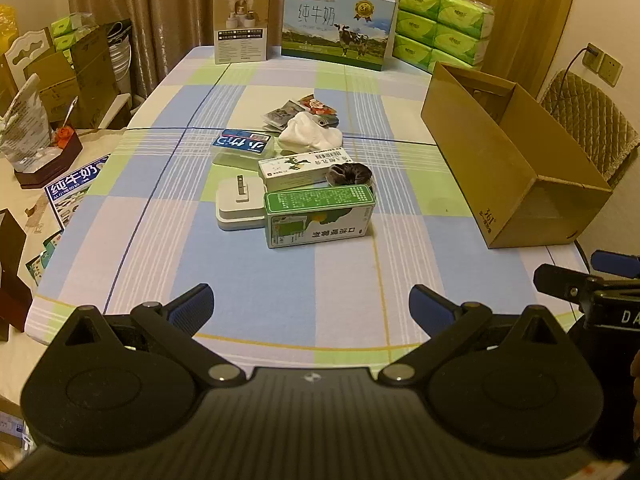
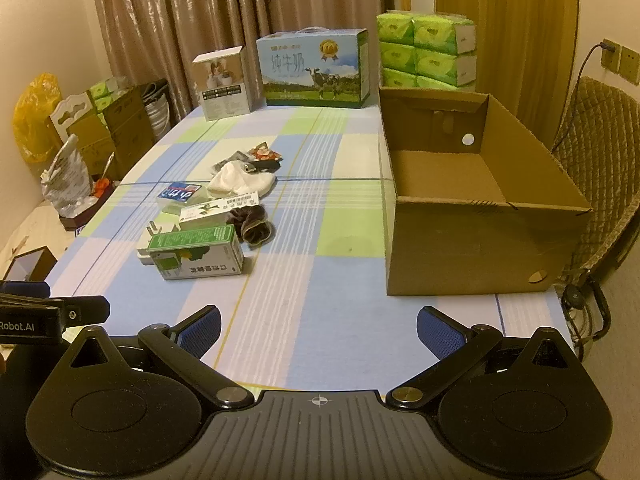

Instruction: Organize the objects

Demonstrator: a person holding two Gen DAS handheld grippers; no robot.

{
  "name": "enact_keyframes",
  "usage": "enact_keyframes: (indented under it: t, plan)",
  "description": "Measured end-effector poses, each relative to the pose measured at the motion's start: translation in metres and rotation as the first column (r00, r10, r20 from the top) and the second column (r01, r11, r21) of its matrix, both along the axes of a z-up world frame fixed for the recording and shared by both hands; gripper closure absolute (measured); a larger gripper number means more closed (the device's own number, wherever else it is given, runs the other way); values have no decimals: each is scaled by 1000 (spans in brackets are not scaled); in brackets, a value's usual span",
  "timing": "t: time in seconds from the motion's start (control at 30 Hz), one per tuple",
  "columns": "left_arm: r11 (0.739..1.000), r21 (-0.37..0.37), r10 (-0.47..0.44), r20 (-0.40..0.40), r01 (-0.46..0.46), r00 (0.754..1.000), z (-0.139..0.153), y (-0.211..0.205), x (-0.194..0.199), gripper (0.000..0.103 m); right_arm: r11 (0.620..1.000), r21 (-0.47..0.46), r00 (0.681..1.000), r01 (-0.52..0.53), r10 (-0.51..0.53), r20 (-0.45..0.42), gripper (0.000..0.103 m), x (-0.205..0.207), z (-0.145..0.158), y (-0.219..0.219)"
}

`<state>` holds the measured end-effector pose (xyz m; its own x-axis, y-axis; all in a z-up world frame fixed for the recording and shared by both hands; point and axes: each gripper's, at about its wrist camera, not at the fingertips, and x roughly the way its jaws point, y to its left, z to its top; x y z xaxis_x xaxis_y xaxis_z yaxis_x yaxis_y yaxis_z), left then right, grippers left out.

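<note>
A pile of small items lies mid-table: a green-and-white carton (image 1: 320,216) (image 2: 198,254), a white charger plug (image 1: 239,206) (image 2: 150,240), a long white box (image 1: 306,168) (image 2: 220,208), a dark scrunchie (image 1: 349,174) (image 2: 254,222), a blue-labelled clear case (image 1: 243,144) (image 2: 180,196), a white cloth (image 1: 310,136) (image 2: 242,182) and snack packets (image 1: 304,110) (image 2: 260,156). An open, empty cardboard box (image 1: 516,160) (image 2: 476,216) stands on the right. My left gripper (image 1: 310,306) is open over the near table edge. My right gripper (image 2: 318,330) is open too, with nothing between its fingers.
A milk carton case (image 1: 338,28) (image 2: 314,68), a beige product box (image 1: 240,26) (image 2: 222,82) and stacked green tissue packs (image 1: 440,28) (image 2: 426,50) line the far edge. A padded chair (image 2: 600,168) stands right of the table. Boxes and bags crowd the left side (image 1: 60,92).
</note>
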<state>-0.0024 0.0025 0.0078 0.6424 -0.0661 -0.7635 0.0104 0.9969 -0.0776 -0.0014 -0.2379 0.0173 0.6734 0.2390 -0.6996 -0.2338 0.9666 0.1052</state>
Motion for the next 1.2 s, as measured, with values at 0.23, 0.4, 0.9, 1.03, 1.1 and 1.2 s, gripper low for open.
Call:
enact_keyframes:
  t: [0.23, 0.4, 0.9, 1.03, 1.1, 1.2]
  plan:
    - [1000, -2, -1, 0, 1, 1000, 0, 0, 0, 1, 1000, -5, 1000, -5, 5, -8, 2, 3, -4, 4]
    - [1000, -5, -2, -4, 2, 1000, -2, 0, 1, 1, 1000, -5, 1000, -5, 5, -12, 2, 3, -6, 4]
    - [1000, -25, -16, -9, 16, 1000, -9, 8, 4, 1, 1000, -1, 1000, -15, 15, -22, 2, 7, -11, 7]
    - [999, -8, -36, -4, 36, 999, -10, 13, 10, 1, 1000, 11, 999, -27, 28, -21, 2, 10, -13, 10]
    - [999, 17, -50, -3, 50, 999, -11, 15, 15, 2, 999, 19, 999, -40, 41, -18, 2, 11, -14, 11]
    - [994, 60, -94, -6, 94, 996, -13, 20, 26, 6, 998, 27, 998, -63, 64, -15, 2, 15, -17, 13]
